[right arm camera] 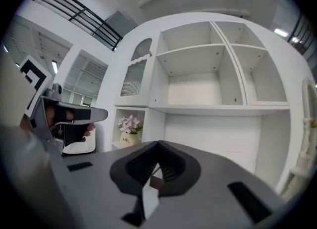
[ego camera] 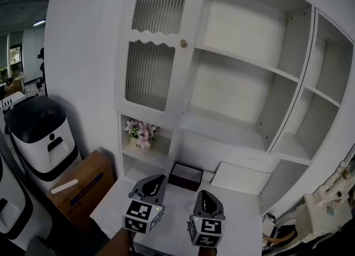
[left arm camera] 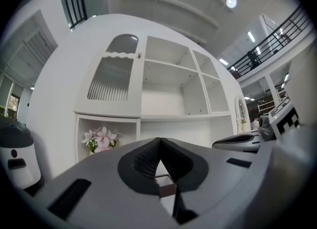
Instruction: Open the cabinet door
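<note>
In the head view the left gripper (ego camera: 155, 183) and the right gripper (ego camera: 206, 198) are held side by side, low in front of the cabinet. The cabinet door (ego camera: 151, 55), with ribbed panes, is shut, high above the left gripper and well apart from it. Its small knob (ego camera: 183, 43) sits at the door's right edge, between the two grippers' lines but far up. In the left gripper view the jaws are pressed together with nothing between them. The door lies up and left of the tips, and the flowers (left arm camera: 100, 139) stand in a niche to their left. In the right gripper view the jaws are together too, and empty, with the door again up and left. I judge the step is the approach: one gripper should rise to the knob, part its jaws before arriving, and close squarely on it. Then it should pull along the door's arc, as the hinges are probably on the left.
</note>
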### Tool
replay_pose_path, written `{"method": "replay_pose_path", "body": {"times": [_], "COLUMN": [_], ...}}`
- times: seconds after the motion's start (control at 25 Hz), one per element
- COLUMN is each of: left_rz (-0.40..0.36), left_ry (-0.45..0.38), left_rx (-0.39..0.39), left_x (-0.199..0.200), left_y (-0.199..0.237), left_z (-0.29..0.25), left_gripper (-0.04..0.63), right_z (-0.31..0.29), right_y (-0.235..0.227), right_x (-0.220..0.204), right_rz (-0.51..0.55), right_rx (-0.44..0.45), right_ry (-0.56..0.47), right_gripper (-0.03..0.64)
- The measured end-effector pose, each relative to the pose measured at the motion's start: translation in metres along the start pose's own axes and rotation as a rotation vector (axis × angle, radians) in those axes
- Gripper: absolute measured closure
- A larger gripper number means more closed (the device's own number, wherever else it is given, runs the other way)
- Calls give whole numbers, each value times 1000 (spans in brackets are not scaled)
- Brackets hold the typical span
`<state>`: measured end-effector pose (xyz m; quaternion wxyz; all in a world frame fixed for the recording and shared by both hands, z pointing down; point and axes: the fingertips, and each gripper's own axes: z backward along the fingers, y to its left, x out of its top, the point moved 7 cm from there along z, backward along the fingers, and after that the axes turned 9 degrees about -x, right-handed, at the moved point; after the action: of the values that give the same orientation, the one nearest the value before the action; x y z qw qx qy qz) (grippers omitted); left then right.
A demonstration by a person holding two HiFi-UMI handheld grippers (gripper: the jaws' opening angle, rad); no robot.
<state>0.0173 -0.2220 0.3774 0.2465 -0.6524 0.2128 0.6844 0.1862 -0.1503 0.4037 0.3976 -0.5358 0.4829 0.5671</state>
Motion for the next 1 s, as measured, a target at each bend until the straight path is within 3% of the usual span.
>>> {"method": "replay_pose_path", "body": {"times": [0.4,1.0], "left_rz": [5,-74], "left_ry": [13,-120], "left_rx": [36,58], "left_x": [-5,75], "left_y": [3,16], "left_z": [-4,-19], "left_gripper": [588,588], "right_z": [-8,-30], "right_y": [-13,-20], "right_x": [7,82], "right_rz": [2,13], "right_rx": [4,56], "right_ry": [-28,-183], "right_gripper": [597,597]}}
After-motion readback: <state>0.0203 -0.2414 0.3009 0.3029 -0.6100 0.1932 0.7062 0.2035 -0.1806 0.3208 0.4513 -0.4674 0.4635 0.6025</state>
